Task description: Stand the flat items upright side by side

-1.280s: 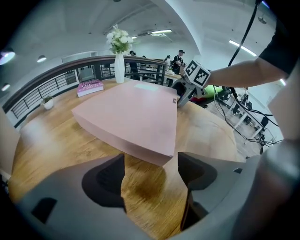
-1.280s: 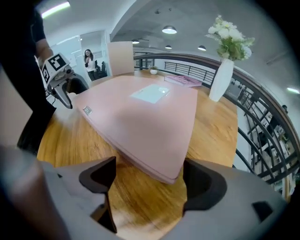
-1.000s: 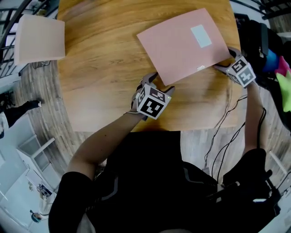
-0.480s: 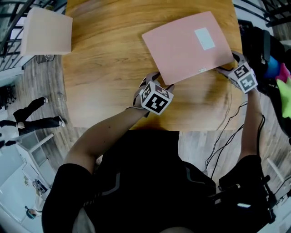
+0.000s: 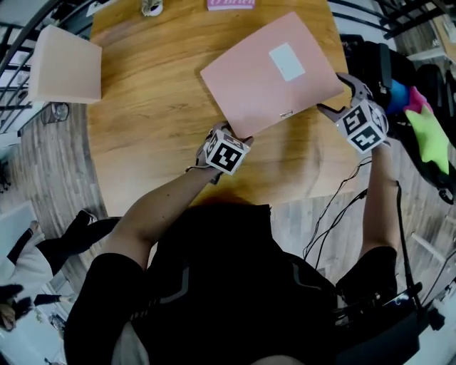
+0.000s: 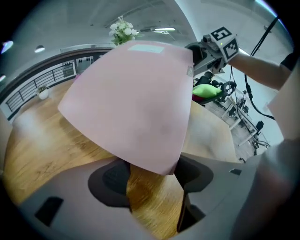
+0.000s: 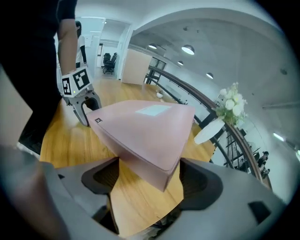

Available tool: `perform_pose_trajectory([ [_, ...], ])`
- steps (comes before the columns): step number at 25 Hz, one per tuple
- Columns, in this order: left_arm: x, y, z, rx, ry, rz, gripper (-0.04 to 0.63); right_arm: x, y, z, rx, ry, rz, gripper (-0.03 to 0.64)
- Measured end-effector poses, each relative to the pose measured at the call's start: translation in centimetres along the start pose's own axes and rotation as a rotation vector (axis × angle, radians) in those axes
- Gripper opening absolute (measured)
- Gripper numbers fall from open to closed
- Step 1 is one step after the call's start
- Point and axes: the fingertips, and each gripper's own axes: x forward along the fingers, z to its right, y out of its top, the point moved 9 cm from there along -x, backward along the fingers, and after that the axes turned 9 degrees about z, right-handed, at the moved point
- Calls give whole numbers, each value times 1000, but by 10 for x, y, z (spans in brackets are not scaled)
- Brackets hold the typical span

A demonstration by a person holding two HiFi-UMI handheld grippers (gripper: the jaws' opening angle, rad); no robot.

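The round light-wood table (image 5: 149, 135) carried a small white object (image 5: 151, 7) and a pink flat item (image 5: 230, 3) at its far edge.

round wood table (image 5: 142, 107); grey plank floor (image 5: 50, 164); ceiling spot lts (image 7: 188, 49)

The place looks like a modern open-plan office. It has a bare concrete ceiling with round recessed lights (image 7: 188, 48), a metal railing (image 7: 187, 96) and desk chairs (image 7: 110, 60) in a room beyond a doorway. A round wooden bench (image 5: 157, 128) stands on plank flooring (image 5: 50, 164), with white flowers (image 7: 232, 101) at its far side.
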Motion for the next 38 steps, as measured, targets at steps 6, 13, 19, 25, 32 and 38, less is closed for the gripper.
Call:
perform_pose_trajectory([
  [6,-2,-6,-12,-20,-35,19,288,-39,68,-19,-133,-56,-8,392],
  [13,-1,-6,-18,-81,-127,25,285,-59,134,-38,-297,-113,-49,382],
  [19,-2,-3,-16,-105,-186,-79,287,-69,164,-52,-382,-116,-38,377],
  [25,-6,-6,-20,-84,-216,-92,289,-70,189,-65,-486,-121,-25,375],
  [32,-12,-13,-24,-174,-273,-115,321,-64,221,-86,-687,-144,-39,367],
  [38,-20,-23,-27,-246,-336,-138,321,-67,226,-103,-757,-134,-20,358],
])
